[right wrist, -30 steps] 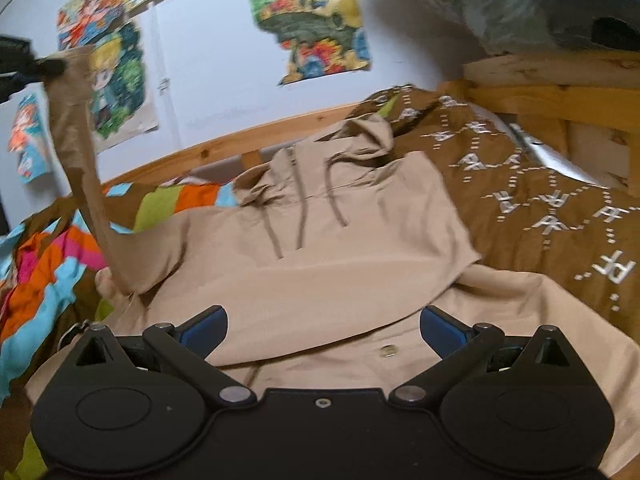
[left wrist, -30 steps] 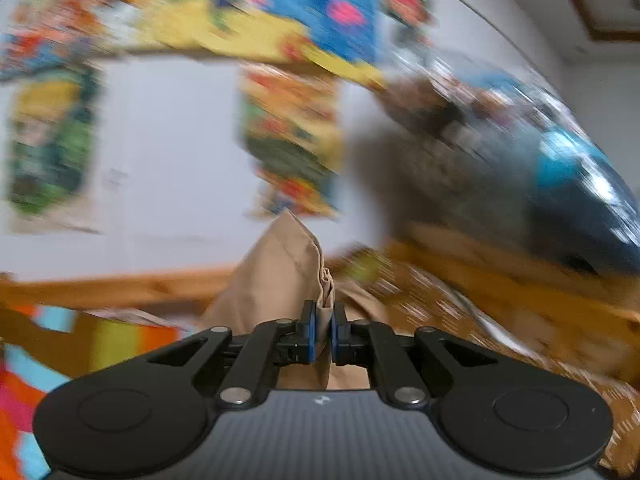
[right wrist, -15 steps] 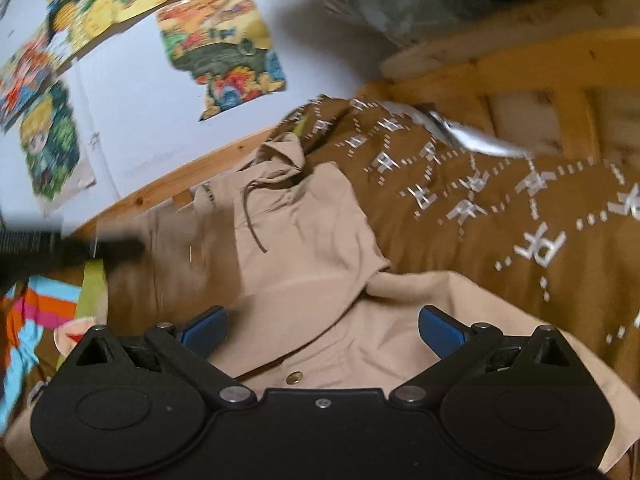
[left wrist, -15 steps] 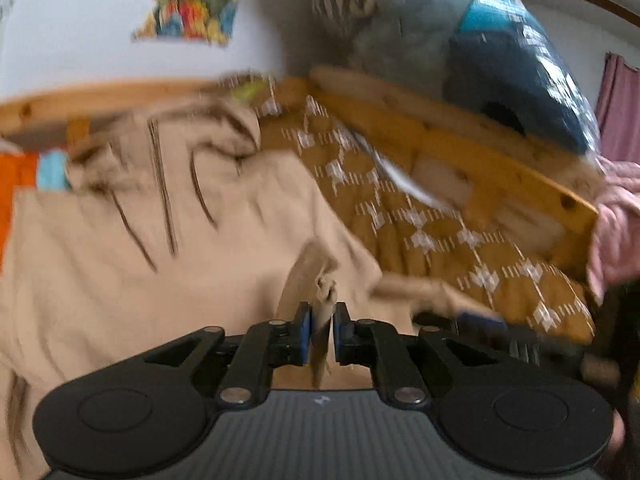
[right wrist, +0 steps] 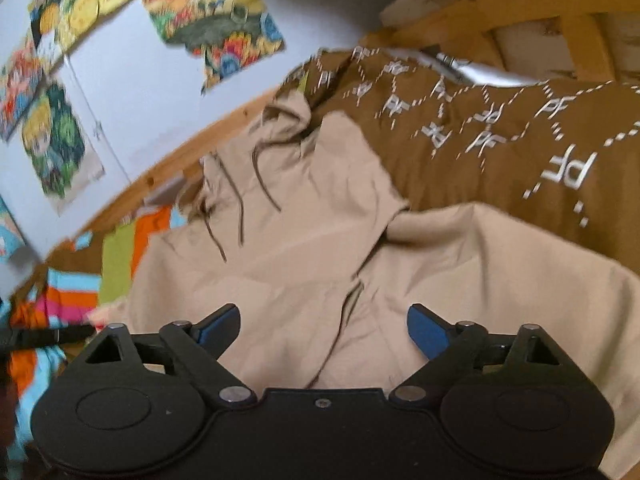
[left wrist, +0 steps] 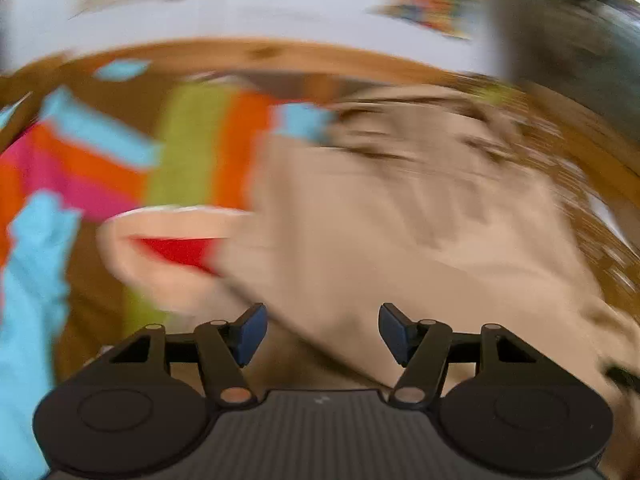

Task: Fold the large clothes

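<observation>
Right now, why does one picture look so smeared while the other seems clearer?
Left wrist view: heavy motion blur smears the beige hoodie and striped blanket; only the left gripper is sharp. Right wrist view: milder blur, drawstrings readable, fisheye bending the wooden bed frame.

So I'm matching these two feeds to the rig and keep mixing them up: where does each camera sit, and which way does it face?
Left wrist: sits on the left gripper, looking down past its opening, empty jaws at the beige hoodie and striped blanket; heavily blurred.
Right wrist: sits on the right gripper, jaws closing with nothing between them, facing the hoodie, brown blanket and wall posters.
Both share the hoodie, striped blanket and wooden bed frame.
</observation>
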